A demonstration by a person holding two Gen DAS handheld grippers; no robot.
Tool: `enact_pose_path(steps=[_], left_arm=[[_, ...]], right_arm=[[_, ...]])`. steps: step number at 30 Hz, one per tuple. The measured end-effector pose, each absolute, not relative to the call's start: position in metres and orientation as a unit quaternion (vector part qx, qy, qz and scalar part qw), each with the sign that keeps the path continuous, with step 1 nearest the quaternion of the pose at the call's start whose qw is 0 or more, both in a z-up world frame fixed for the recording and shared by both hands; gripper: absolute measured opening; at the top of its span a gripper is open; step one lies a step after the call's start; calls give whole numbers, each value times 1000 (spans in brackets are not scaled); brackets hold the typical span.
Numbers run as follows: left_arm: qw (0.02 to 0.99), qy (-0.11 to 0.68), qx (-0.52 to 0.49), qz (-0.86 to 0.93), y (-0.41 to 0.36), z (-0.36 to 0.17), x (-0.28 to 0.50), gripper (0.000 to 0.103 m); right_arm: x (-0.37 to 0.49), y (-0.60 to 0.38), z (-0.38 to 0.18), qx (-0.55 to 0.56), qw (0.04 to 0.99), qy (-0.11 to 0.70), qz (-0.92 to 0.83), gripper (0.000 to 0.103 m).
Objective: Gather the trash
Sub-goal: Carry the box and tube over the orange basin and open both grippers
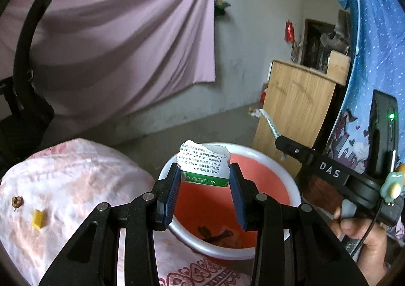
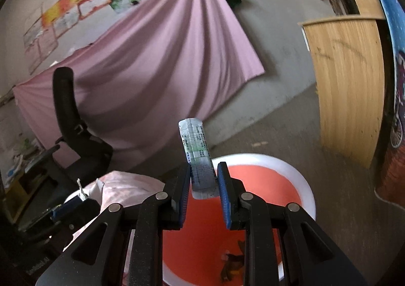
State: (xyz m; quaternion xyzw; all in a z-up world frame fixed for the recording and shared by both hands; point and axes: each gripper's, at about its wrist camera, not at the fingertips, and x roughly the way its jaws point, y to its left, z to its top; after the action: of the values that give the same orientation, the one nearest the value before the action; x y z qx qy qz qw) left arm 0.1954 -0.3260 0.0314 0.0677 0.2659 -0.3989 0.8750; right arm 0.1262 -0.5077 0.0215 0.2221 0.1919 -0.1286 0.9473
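Low in the left wrist frame, the left gripper is clamping a torn green-and-white carton piece at a middling gap, hanging over the near rim of the red basin. In the right wrist frame the right gripper is pinching a flattened printed wrapper upright, its jaws narrow, above that basin, where dark scraps are lying. A yellow bit is sitting lower left on the cloth-covered table, bare floor is stretching beyond

Basin right of table, scraps inside.
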Motion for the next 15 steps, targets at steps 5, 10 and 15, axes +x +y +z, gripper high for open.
enact_pose_path(steps=[5,10,15], left_arm=[[867,302,87,-387,-337,23,200,34],[859,322,85,-388,-339,19,203,36],[862,328,63,-381,-334,16,206,50]], right_arm=[[131,-510,18,224,942,216,-126,22],[135,-508,15,222,939,232,-122,22],[138,-510,12,220,937,242,-123,28]])
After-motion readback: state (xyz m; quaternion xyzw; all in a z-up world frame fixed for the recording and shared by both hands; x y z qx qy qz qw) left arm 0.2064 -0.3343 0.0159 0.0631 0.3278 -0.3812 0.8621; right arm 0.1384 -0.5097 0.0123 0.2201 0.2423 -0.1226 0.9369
